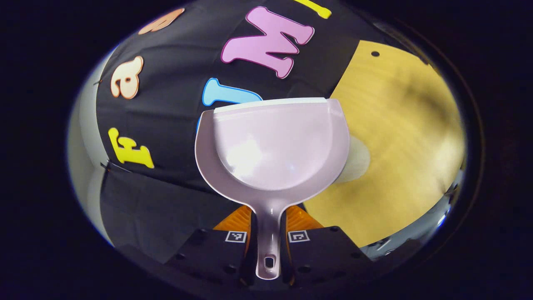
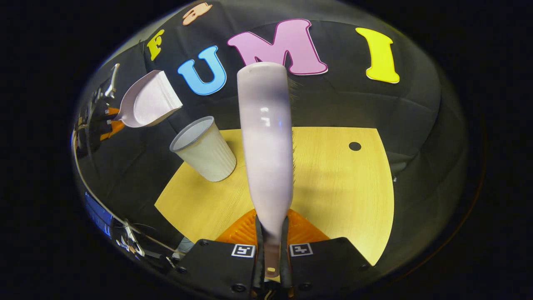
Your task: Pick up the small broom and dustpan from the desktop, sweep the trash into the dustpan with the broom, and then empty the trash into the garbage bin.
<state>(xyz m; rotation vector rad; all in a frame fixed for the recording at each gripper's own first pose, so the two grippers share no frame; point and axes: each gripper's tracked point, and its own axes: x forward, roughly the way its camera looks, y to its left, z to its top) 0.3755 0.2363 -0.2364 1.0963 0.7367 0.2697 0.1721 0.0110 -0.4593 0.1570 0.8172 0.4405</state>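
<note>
My left gripper (image 1: 268, 227) is shut on the handle of a pale lilac dustpan (image 1: 272, 146), held up in front of the booth wall with its scoop facing me; nothing lies in the scoop. My right gripper (image 2: 271, 235) is shut on the handle of the matching small broom (image 2: 266, 146), which points away over the wooden desktop (image 2: 341, 183), dark bristles showing along its right edge. In the right gripper view the dustpan (image 2: 148, 100) hangs tilted in the air, up and to the left of the white ribbed garbage bin (image 2: 204, 150), with the left gripper (image 2: 106, 121) behind it.
The bin stands near the desktop's far left corner. A pale round patch (image 1: 356, 160) shows past the dustpan's right edge. A small dark hole (image 2: 354, 146) sits in the desktop at the far right. Black cloth surrounds the wooden desktop (image 1: 395, 146).
</note>
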